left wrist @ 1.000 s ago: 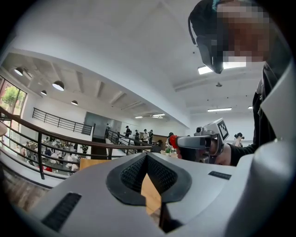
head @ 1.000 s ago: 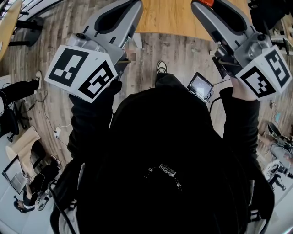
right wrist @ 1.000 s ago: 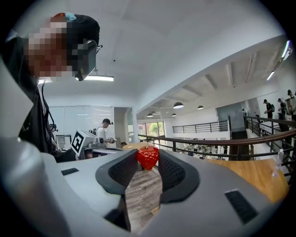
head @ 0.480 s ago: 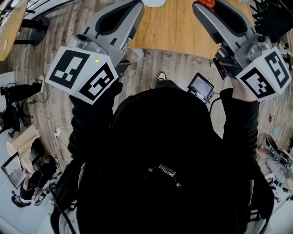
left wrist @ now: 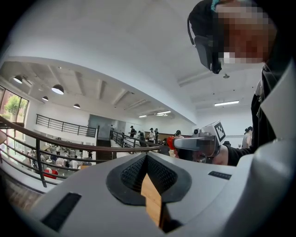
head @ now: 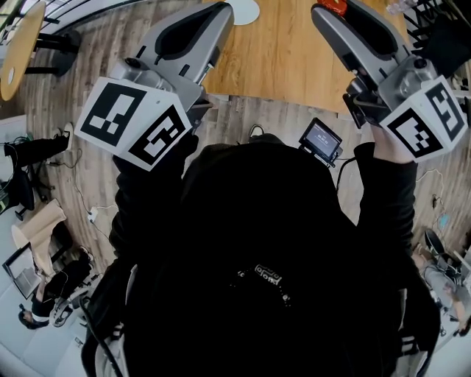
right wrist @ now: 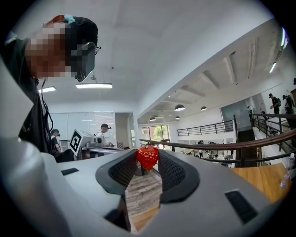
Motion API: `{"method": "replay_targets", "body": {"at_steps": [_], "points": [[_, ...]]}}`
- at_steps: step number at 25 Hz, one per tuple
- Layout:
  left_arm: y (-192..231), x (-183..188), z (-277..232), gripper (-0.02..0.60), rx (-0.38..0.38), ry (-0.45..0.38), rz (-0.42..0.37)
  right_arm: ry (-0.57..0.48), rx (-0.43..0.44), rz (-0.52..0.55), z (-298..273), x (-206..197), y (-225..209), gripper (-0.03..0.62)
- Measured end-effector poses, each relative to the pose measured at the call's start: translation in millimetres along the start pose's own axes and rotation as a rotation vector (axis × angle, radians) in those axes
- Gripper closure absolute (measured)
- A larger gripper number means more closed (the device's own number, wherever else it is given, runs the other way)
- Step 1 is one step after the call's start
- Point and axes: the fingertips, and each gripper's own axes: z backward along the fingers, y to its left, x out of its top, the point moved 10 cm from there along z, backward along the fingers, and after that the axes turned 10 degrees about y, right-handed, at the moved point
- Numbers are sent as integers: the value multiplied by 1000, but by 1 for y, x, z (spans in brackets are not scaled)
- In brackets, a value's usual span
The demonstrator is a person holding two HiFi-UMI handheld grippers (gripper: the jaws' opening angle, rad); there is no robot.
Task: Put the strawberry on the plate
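My right gripper (head: 329,9) is shut on a red strawberry (right wrist: 147,157), pinched between the tips of its black pads. In the head view the strawberry (head: 333,5) pokes out at the top edge, over the wooden table (head: 280,51). A white plate (head: 243,10) lies on that table, only partly in view at the top, between the two grippers. My left gripper (head: 219,9) reaches over the table's near edge, left of the plate. In the left gripper view its jaws (left wrist: 146,156) meet at the tips with nothing between them, and the right gripper (left wrist: 199,145) with its strawberry (left wrist: 171,141) shows beyond.
A small screen (head: 320,138) hangs at the person's waist by the table's near edge (head: 294,105). A round wooden table (head: 18,40) stands at far left, with bags and cables (head: 44,235) on the plank floor. A railing (right wrist: 217,144) and people show far off.
The table has slid further into the head view and the white plate has appeared at the top. Both grippers now reach over the table; the strawberry stays gripped.
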Motion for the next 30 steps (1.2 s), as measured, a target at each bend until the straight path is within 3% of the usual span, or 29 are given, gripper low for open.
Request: {"method": "replay_targets", "body": {"at_steps": [8, 14, 30], "points": [[7, -2, 16, 577, 13, 59, 2, -12, 29, -27, -17, 2, 2, 444], [25, 0, 14, 577, -16, 49, 2, -17, -16, -12, -20, 9, 7, 444], [70, 31, -45, 577, -300, -13, -65, -38, -301, -11, -10, 31, 12, 444]]}}
